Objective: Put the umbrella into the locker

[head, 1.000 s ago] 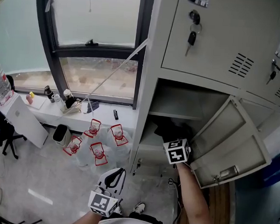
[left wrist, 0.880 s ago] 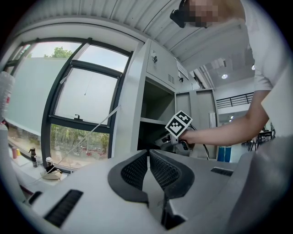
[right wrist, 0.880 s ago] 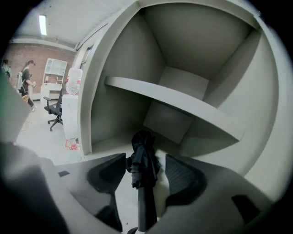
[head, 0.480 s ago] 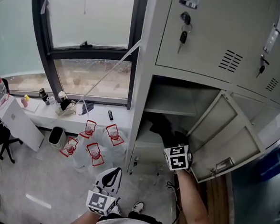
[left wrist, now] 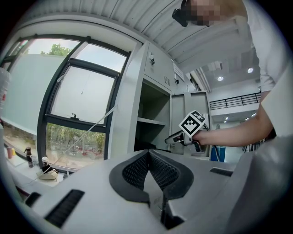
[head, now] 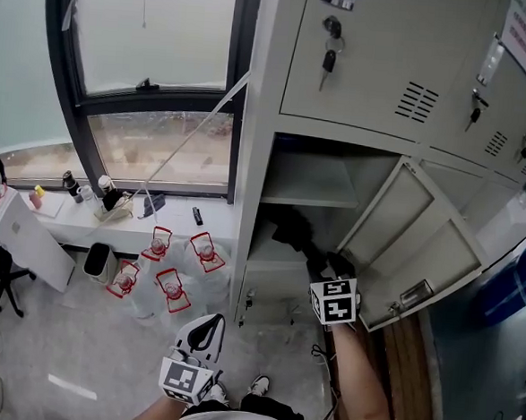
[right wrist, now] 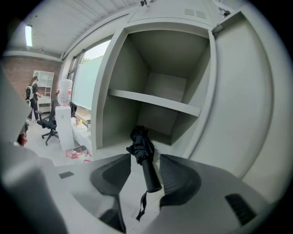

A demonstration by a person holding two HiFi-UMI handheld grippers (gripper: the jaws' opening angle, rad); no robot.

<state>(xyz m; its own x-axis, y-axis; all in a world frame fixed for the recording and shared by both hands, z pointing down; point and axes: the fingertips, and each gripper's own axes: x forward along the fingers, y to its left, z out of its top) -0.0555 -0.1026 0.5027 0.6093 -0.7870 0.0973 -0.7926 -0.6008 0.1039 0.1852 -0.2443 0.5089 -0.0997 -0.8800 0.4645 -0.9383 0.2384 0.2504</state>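
Drawn back from the locker (head: 305,185), the right gripper (right wrist: 144,161) is unclamped, yet the umbrella (right wrist: 140,144) could be dragged out by its just-narrowed jaws.

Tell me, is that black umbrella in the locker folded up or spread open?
Folded. The umbrella is a tight black bundle, cloth gathered around the shaft, handle and strap pointing out of the locker.
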